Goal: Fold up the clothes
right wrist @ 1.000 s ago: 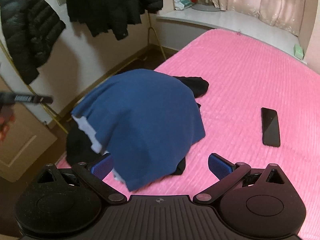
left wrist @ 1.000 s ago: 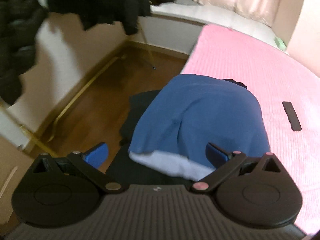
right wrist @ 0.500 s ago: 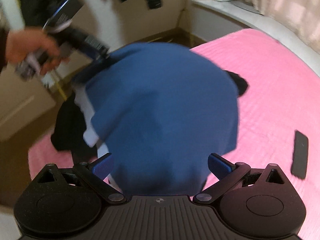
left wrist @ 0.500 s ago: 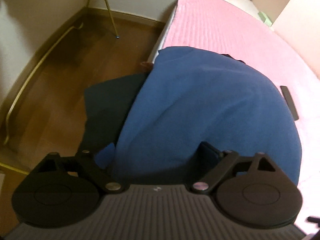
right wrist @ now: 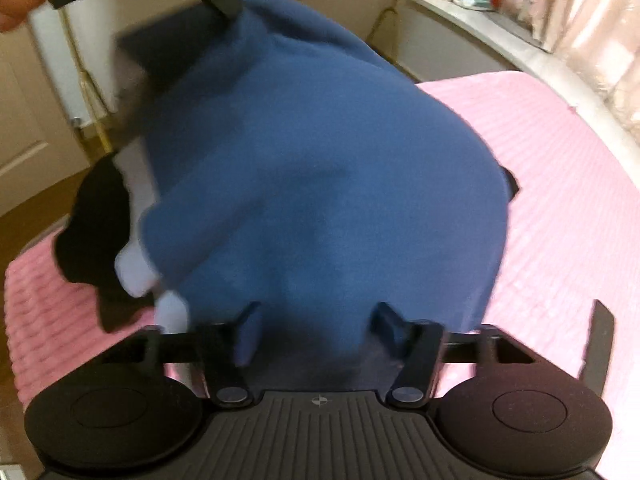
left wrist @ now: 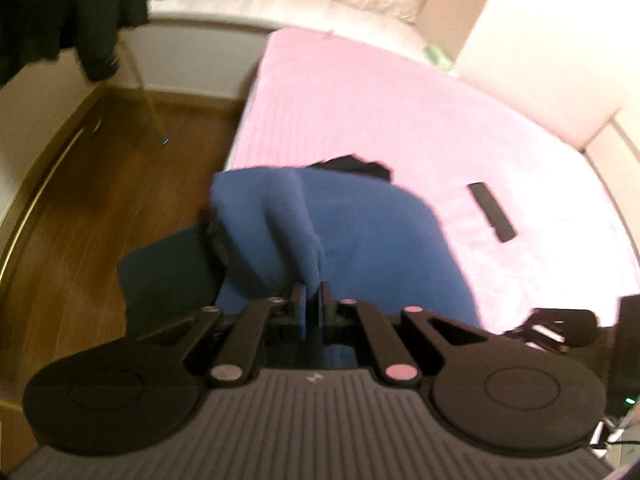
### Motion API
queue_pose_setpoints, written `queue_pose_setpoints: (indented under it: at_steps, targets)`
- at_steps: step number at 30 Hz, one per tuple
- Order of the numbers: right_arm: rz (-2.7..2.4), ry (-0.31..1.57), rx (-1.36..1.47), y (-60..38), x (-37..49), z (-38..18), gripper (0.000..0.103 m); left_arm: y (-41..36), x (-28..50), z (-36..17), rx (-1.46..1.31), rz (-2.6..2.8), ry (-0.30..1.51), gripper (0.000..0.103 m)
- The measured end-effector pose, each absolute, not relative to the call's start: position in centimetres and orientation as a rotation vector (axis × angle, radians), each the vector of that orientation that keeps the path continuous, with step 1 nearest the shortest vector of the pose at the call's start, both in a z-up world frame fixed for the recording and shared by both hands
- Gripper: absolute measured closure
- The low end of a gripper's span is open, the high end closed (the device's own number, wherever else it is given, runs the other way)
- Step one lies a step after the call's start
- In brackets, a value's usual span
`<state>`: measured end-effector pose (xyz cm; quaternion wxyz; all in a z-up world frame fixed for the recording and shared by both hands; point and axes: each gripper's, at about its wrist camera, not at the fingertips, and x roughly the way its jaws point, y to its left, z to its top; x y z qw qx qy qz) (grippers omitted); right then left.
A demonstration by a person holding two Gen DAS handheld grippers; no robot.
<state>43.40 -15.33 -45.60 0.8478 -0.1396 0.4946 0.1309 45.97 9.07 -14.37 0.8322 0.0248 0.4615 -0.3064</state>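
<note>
A blue fleece garment [left wrist: 360, 240] with a pale lining lies heaped at the near corner of the pink bed [left wrist: 380, 112], over dark clothes [left wrist: 352, 164]. My left gripper [left wrist: 311, 300] is shut on a raised ridge of the blue fabric. In the right wrist view the blue garment [right wrist: 320, 160] fills the middle. My right gripper [right wrist: 316, 332] is half closed, its fingers on either side of the garment's near edge, with fabric between them. The left gripper [right wrist: 224, 0] shows at the top, pinching the garment's far edge.
A black phone [left wrist: 491, 212] lies on the bed to the right; it also shows in the right wrist view [right wrist: 600, 344]. Black clothes [right wrist: 96, 232] lie at the bed's left corner. Wooden floor [left wrist: 100, 200] lies left of the bed. Dark jackets [left wrist: 60, 12] hang on the wall.
My left gripper has closed on the blue garment and lifted a ridge of it. My right gripper has moved in over the garment's near edge and its fingers have narrowed.
</note>
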Motion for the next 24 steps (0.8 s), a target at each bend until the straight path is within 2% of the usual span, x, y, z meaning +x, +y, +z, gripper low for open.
queue_pose_setpoints:
  at_steps: [1,2,4,12,17,24]
  targets:
    - [0.262,1.035,-0.292,-15.7,43.3,-45.3,0.082,8.6,45.8,-13.7,0.044,-0.669,0.966,0.101]
    - [0.249,1.025,-0.283,-16.2,43.0,-44.8,0.09,8.1,45.5,-13.2,0.038,-0.688,0.954,0.101]
    - [0.222,0.999,-0.253,-17.3,42.3,-43.5,0.098,6.8,44.3,-12.0,0.033,-0.734,0.925,0.102]
    - [0.016,0.905,-0.017,-26.2,34.5,-35.3,0.1,-1.9,35.7,-6.7,0.026,-0.941,0.869,0.102]
    - [-0.073,0.885,0.07,-33.0,25.2,-31.5,0.101,-9.4,26.7,-5.8,0.023,-1.085,0.9,0.102]
    - [-0.2,0.901,0.171,-43.5,9.1,-29.6,0.101,-23.3,12.7,-5.6,0.02,-1.217,0.983,0.102]
